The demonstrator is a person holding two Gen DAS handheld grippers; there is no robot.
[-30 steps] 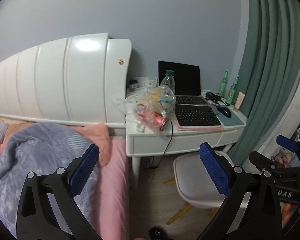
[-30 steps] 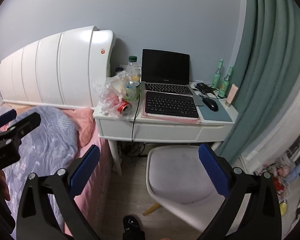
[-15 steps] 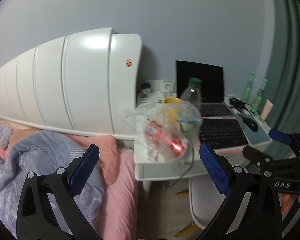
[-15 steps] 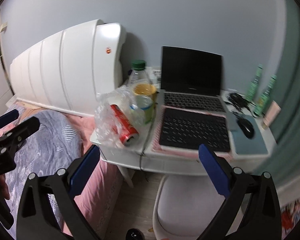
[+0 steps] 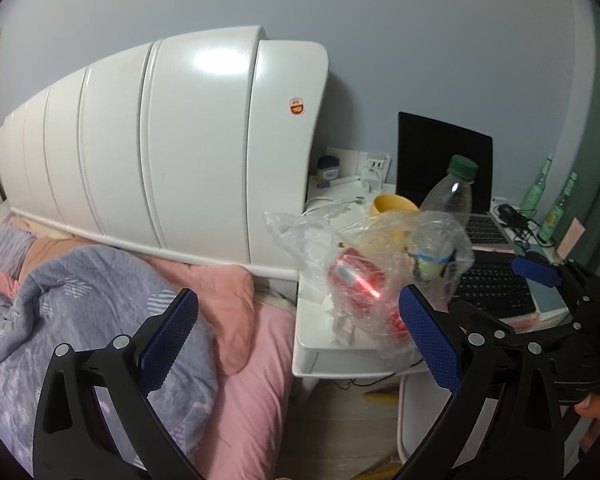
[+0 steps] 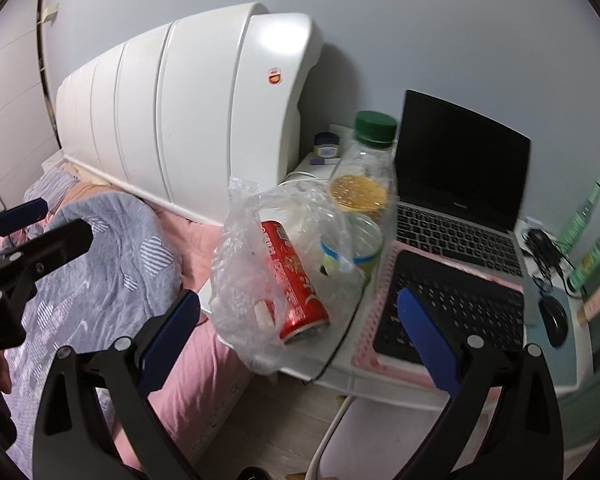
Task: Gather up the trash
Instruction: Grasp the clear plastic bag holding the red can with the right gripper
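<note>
Both grippers are closing in on the bench, and everything on it is looming larger than it did a second ago. The left gripper (image 5: 298,326) is hanging with its blue pads spread wide and nothing between them, pointing at the gap where the bed (image 5: 236,392) meets the bench (image 5: 320,364). The right gripper (image 6: 298,326) is likewise gaping and empty, now sitting just in front of the trash rather than back by the chair (image 6: 384,436).

The trash is lying on the left end of the bench: a crumpled clear plastic bag (image 6: 252,280) with a red can (image 6: 296,284) on its side inside it, a small tub (image 6: 354,248) next to the can, and a clear bottle (image 6: 366,172) with a green cap standing behind them. Neither gripper is touching the bag.

Just right of the trash a black keyboard (image 6: 452,308) is resting on the bench, with an open laptop (image 6: 456,184) behind it and a mouse (image 6: 554,320) further right. The white headboard (image 5: 172,148) is rising to the left, above a crumpled grey blanket (image 5: 88,308).
</note>
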